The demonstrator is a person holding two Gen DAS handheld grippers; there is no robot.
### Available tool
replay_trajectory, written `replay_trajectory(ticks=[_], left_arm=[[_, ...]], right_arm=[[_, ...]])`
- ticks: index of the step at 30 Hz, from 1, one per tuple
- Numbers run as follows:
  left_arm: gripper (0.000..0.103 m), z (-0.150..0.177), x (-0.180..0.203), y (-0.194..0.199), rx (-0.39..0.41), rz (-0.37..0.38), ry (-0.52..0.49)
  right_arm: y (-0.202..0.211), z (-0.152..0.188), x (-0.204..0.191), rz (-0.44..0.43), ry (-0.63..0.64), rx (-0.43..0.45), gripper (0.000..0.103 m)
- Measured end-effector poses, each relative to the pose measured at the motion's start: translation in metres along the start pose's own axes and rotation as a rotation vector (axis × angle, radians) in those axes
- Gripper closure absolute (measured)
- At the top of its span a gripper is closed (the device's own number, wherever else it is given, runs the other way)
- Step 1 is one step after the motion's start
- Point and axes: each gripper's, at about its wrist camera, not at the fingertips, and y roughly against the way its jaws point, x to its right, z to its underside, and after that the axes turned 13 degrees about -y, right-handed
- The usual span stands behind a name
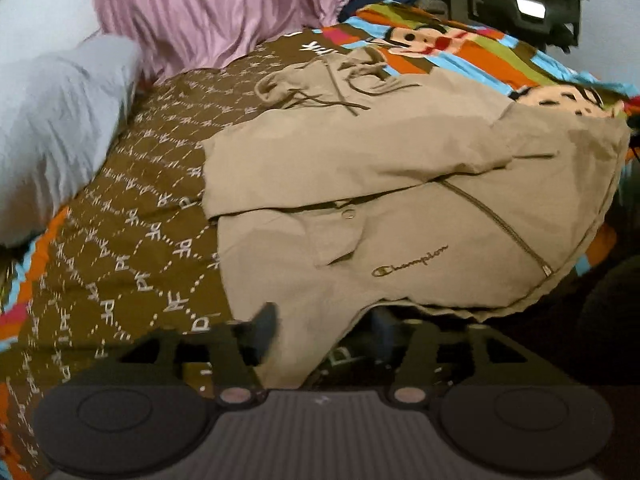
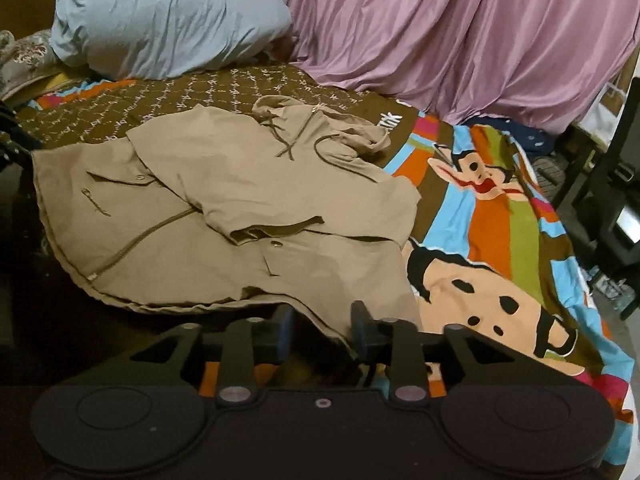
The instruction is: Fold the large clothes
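Note:
A tan hooded jacket (image 1: 400, 184) with a zip, drawstrings and a stitched logo lies spread on the bed, its sleeves folded across the front. In the right wrist view the jacket (image 2: 224, 184) reaches the bed's near edge, hood pointing away. My left gripper (image 1: 324, 332) stands open at the hem. One fingertip (image 1: 264, 326) shows clearly, and a corner of the hem hangs loose between the jaws. My right gripper (image 2: 323, 326) is open too, with the other hem corner lying between its fingertips (image 2: 360, 320), not pinched.
A brown patterned bedspread (image 1: 132, 248) with striped cartoon panels (image 2: 500, 208) covers the bed. A grey-blue pillow (image 2: 160, 20) and pink drapery (image 2: 460, 40) lie at the far side. Dark furniture (image 2: 616, 184) stands past the bed's right edge.

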Motion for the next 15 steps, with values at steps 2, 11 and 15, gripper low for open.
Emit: replay_trajectory(ticks=[2,11,15], left_arm=[[0.027,0.006,-0.01,0.008,0.01,0.017,0.034],[0.005,0.001,-0.077,0.021,0.069,-0.088,0.212],[0.002,-0.038,-0.11,-0.011,0.106,-0.121,0.279]], right_arm=[[0.006,-0.002,0.008,-0.022,-0.01,-0.011,0.044],[0.041,-0.034,0.061,0.013,-0.071,0.078,0.005],[0.013,-0.069,0.066,0.023,-0.087,0.154,0.001]])
